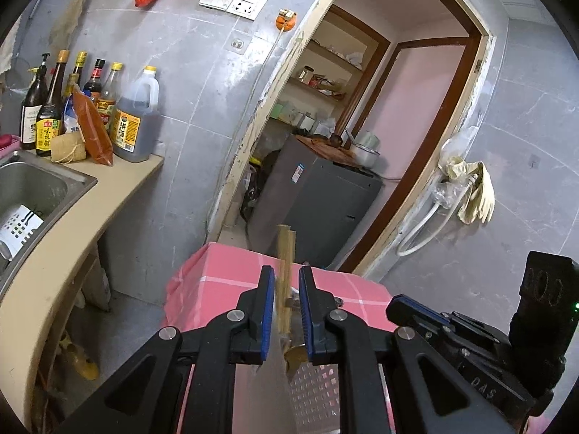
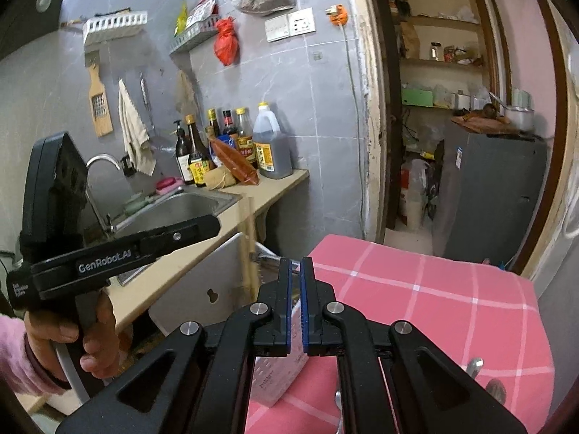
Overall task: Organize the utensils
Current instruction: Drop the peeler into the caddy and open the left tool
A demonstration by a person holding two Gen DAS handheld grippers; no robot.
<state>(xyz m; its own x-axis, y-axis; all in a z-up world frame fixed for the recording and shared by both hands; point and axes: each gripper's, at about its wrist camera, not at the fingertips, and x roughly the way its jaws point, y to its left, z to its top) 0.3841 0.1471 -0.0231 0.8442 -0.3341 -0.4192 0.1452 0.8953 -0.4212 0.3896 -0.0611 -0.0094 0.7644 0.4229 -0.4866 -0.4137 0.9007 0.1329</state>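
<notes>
In the left wrist view my left gripper (image 1: 286,289) stands with its blue pads a little apart around a pair of wooden chopsticks (image 1: 286,267) that stick upright out of a white perforated utensil holder (image 1: 315,387) on the pink checked tablecloth (image 1: 224,278). The chopsticks lean by the left pad. In the right wrist view my right gripper (image 2: 296,282) is shut and empty above the holder (image 2: 278,379). The chopsticks (image 2: 248,246) stand at its left. A metal utensil handle (image 2: 474,365) lies on the cloth (image 2: 434,289) at the right.
A steel sink (image 2: 181,209) and counter with several sauce bottles (image 1: 90,108) lie to the left. A white chair back (image 2: 213,282) stands between counter and table. A doorway with a grey fridge (image 1: 318,199) is ahead. The right gripper body (image 1: 488,343) is at the lower right of the left view.
</notes>
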